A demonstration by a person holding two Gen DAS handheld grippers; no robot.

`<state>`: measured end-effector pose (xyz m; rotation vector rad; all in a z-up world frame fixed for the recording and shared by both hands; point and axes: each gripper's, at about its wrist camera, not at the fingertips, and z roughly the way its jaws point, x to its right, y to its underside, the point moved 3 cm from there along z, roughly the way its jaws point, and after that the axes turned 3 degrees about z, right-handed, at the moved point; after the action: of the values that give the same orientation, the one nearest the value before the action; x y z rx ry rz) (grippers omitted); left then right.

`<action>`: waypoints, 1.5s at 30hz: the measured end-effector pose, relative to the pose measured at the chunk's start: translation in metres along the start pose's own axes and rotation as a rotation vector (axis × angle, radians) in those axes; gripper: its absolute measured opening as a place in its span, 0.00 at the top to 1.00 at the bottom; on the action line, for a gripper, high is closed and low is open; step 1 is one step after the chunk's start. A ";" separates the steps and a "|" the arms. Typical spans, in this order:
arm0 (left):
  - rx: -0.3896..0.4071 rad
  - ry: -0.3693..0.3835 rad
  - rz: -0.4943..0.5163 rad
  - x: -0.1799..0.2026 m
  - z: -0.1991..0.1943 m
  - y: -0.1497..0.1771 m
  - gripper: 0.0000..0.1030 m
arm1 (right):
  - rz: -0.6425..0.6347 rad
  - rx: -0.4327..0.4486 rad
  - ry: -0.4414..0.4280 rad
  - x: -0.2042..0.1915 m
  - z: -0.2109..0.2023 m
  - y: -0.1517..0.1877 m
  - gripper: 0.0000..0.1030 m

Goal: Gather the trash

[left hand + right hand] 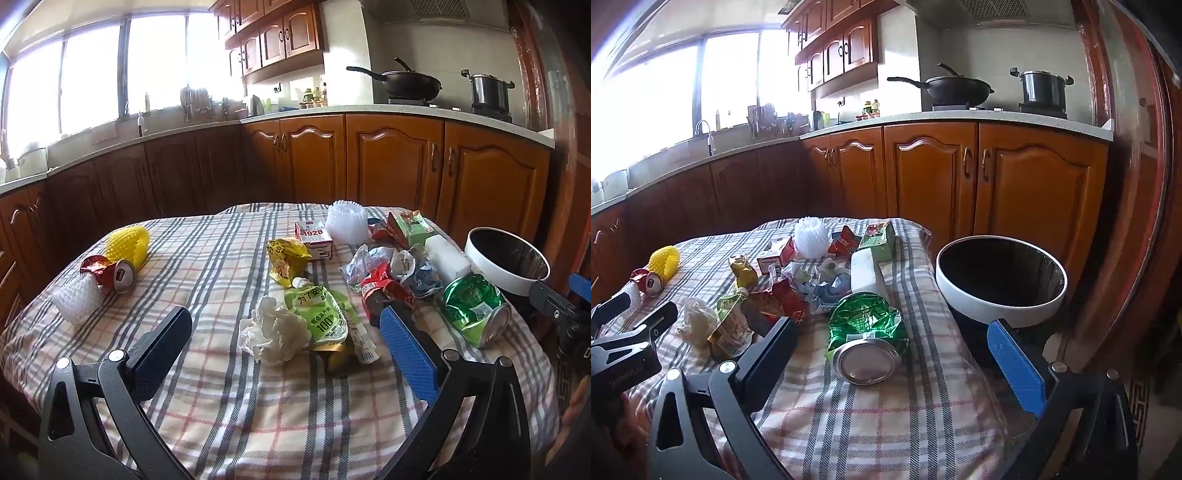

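Trash lies scattered on a plaid tablecloth. My left gripper is open and empty above a crumpled white tissue and a green drink pouch. My right gripper is open and empty, with a crushed green can between its fingers. The same can shows in the left wrist view. A white-rimmed trash bin stands off the table's right edge; it also shows in the left wrist view. The left gripper's fingers show at the left of the right wrist view.
On the table also lie a red can, a yellow foam net, white foam nets, a small milk carton, a yellow wrapper, crumpled paper, a red wrapper, a white foam block and a green carton. Wooden cabinets stand behind.
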<state>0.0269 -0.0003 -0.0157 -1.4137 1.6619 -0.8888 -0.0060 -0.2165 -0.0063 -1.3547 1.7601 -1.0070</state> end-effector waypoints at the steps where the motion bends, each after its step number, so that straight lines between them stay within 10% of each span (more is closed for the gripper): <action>1: 0.000 0.000 0.002 0.001 0.000 0.000 0.00 | 0.001 -0.001 0.001 0.000 0.000 0.000 0.00; 45: -0.012 0.027 -0.005 -0.005 0.003 0.003 0.00 | -0.003 -0.031 -0.028 -0.003 0.002 0.002 0.00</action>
<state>0.0283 0.0047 -0.0189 -1.4203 1.6865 -0.9063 -0.0047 -0.2139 -0.0091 -1.3851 1.7602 -0.9613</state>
